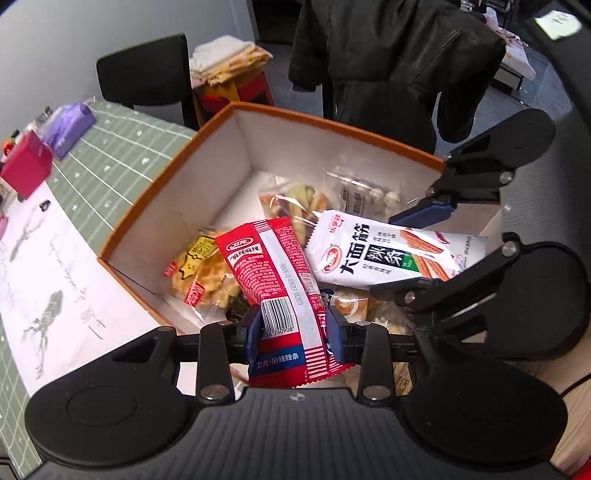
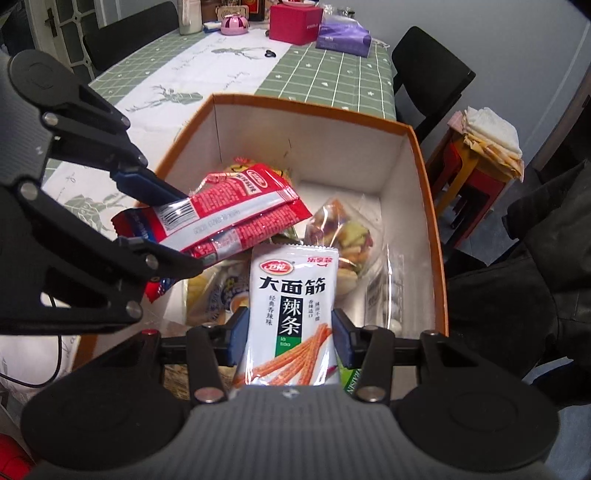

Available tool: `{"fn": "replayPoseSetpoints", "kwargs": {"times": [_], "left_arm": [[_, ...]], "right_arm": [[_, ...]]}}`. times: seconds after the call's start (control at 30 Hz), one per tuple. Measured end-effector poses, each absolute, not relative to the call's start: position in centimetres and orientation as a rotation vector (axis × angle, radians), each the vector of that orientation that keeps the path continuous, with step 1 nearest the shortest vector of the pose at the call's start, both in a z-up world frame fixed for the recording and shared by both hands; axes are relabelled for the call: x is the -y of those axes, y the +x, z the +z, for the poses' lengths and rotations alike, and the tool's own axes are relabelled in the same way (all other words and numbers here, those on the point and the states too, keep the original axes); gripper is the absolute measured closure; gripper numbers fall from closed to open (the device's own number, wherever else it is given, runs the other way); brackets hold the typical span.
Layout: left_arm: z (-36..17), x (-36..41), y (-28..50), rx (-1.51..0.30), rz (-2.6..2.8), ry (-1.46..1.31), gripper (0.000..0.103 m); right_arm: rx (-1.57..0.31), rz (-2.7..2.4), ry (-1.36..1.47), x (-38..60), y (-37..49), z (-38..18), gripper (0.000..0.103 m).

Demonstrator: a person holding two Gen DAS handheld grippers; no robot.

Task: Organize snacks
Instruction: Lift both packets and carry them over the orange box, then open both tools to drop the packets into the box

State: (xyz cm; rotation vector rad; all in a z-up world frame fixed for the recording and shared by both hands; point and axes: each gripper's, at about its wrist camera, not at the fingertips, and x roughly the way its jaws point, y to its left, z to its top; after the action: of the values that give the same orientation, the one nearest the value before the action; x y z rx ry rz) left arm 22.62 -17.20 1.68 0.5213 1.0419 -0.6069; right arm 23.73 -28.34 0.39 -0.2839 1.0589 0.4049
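Several snacks already in box [image 1: 236, 155] — left tongs [image 1: 293, 328] clenched on red pack [image 1: 273, 266], right tongs [image 2: 290, 339] on white pack [image 2: 291, 306], above it — unreleased.

You are in a home dining room: a table under a green checked tablecloth with a white deer-print runner [image 2: 207, 74], black dining chairs [image 2: 428, 70] at its edges, a purple tissue pack [image 2: 343, 38] and a red cube box [image 2: 293, 24] near its far edge, folded cloths on a red stool [image 2: 480, 147], and a dark coat [image 1: 391, 62] over a chair.
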Motion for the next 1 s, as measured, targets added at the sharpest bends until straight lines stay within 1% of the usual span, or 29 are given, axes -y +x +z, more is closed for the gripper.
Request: {"fn": "replayPoseSetpoints", "kwargs": {"times": [0.13,0.23,0.33,0.4,0.47,0.53,0.6,0.67,0.73,0.8,1.0], "left_arm": [[0.6,17.5,23.3,-1.077,-0.607,0.509,0.061],[0.3,17.7,23.7,-1.098,-0.606,0.496,0.058],[0.2,17.9,23.6,-1.106,-0.606,0.506,0.052],[0.3,18.0,23.7,-1.113,-0.609,0.511,0.045],[0.3,18.0,23.6,-1.132,-0.618,0.506,0.041],[0.5,17.8,23.5,-1.142,-0.613,0.501,0.038],[1.1,17.6,23.2,-1.142,-0.613,0.494,0.035],[1.9,17.1,22.8,-1.134,-0.614,0.471,0.033],[3.1,16.6,22.1,-1.106,-0.611,0.448,0.031],[4.4,16.2,21.0,-1.072,-0.607,0.437,0.029],[8.5,14.0,16.9,-0.967,-0.53,0.397,0.029]], "right_arm": [[-1.08,0.411,-0.301,28.3,23.9,-0.4,0.056],[-1.083,0.414,-0.317,28.1,24.0,-0.7,0.056],[-1.085,0.416,-0.339,28.0,23.9,-0.9,0.053],[-1.093,0.417,-0.347,27.9,23.8,-1.0,0.052],[-1.096,0.413,-0.358,27.9,23.7,-1.0,0.051],[-1.087,0.408,-0.375,27.7,23.5,-0.9,0.047],[-1.07,0.405,-0.386,27.7,23.2,-0.5,0.042],[-1.053,0.406,-0.385,27.6,22.9,0.2,0.04],[-1.027,0.401,-0.384,27.6,22.5,0.9,0.035],[-0.993,0.398,-0.38,27.5,21.9,1.9,0.032],[-0.88,0.406,-0.347,26.7,19.4,4.9,0.028]]}}
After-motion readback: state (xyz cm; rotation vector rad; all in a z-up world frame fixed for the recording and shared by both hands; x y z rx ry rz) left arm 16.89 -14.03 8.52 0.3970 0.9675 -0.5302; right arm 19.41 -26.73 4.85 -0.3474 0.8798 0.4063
